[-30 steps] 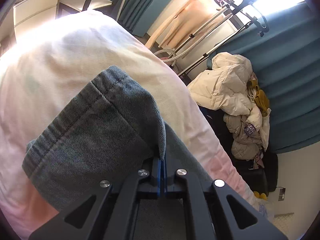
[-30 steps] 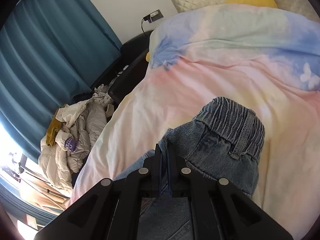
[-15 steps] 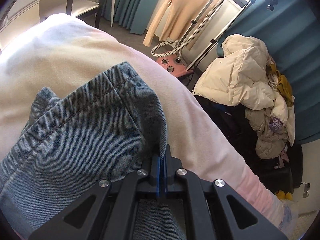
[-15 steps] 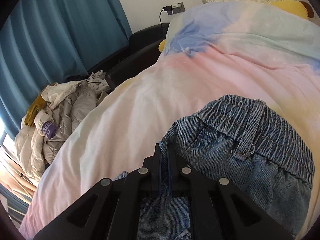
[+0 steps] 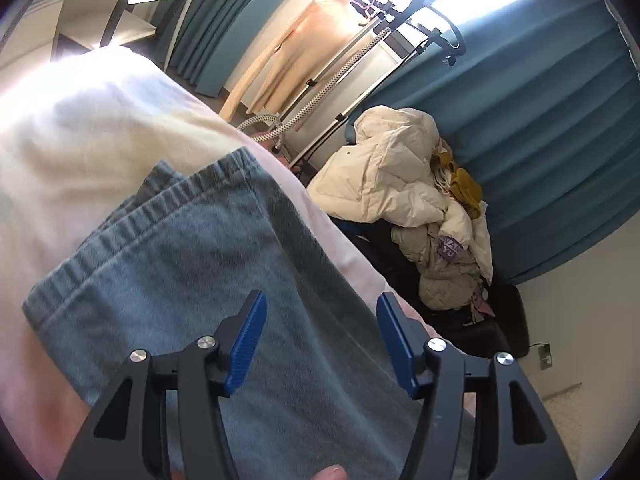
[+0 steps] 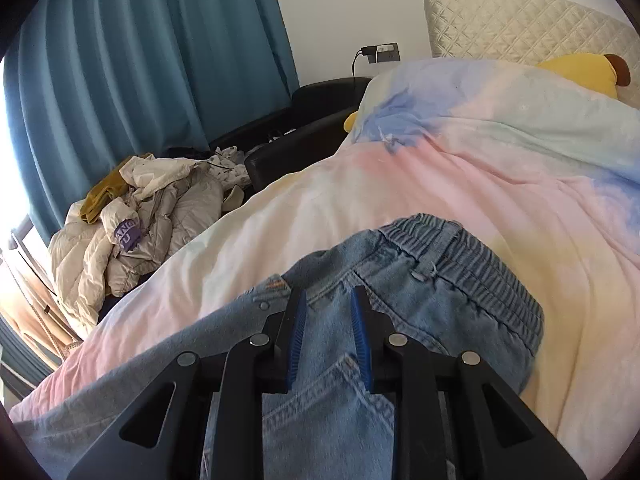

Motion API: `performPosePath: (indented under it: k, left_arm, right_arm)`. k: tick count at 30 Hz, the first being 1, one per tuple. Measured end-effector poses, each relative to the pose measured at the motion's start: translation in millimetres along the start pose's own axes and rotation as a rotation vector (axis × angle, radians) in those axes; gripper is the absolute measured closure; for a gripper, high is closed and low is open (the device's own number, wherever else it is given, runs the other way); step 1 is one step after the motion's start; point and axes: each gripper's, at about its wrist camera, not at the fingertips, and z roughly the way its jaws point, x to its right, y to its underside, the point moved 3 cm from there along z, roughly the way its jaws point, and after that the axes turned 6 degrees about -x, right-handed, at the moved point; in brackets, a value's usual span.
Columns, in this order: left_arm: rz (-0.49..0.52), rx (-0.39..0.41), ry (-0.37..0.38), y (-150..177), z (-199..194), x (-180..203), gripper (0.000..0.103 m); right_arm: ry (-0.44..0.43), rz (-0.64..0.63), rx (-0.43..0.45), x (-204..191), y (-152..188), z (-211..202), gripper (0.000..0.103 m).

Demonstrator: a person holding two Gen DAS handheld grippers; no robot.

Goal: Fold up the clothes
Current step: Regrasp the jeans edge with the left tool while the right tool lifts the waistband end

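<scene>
Both clamps are letting go of the jeans [image 6: 420,300] now: left hand-held gripper [image 5: 318,344] is gaping wide above the hem, right hand-held gripper [image 6: 328,336] is parting slightly over the waistband, denim lying loose near the bed [image 6: 480,184] edge.

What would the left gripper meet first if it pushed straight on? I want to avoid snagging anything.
Most likely the jeans lying on the duvet: the left gripper, jaws just opened with nothing pinched, points down at the denim. Depth is hard to judge.
</scene>
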Motion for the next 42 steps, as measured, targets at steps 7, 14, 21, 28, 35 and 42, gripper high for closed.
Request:
performPosePath:
  k: [7, 14, 21, 28, 35, 42]
  left_arm:
    - [-0.113, -0.112, 0.089, 72.8, -15.7, -46.3, 0.044]
    - [-0.268, -0.210, 0.147, 117.9, 3.7, -82.5, 0.044]
    - [-0.280, -0.222, 0.209, 111.3, 29.3, -79.9, 0.044]
    - [-0.265, -0.217, 0.270, 97.3, 58.1, -69.8, 0.044]
    - [-0.260, -0.181, 0.262, 83.7, 70.7, -69.2, 0.071]
    - [-0.238, -0.139, 0.279, 77.3, 60.5, -63.4, 0.094]
  right_arm:
    - [-0.096, 0.057, -0.087, 22.8, 41.4, -45.0, 0.080]
    - [-0.217, 0.242, -0.186, 64.6, 76.0, -59.8, 0.080]
    - [-0.398, 0.522, -0.290, 102.2, 107.2, -25.6, 0.058]
    - [-0.429, 0.615, -0.312, 107.9, 110.7, 12.1, 0.044]
    - [-0.392, 0.611, -0.281, 97.1, 104.0, 40.5, 0.047]
    - [-0.267, 0.510, -0.220, 75.8, 89.6, 22.2, 0.086]
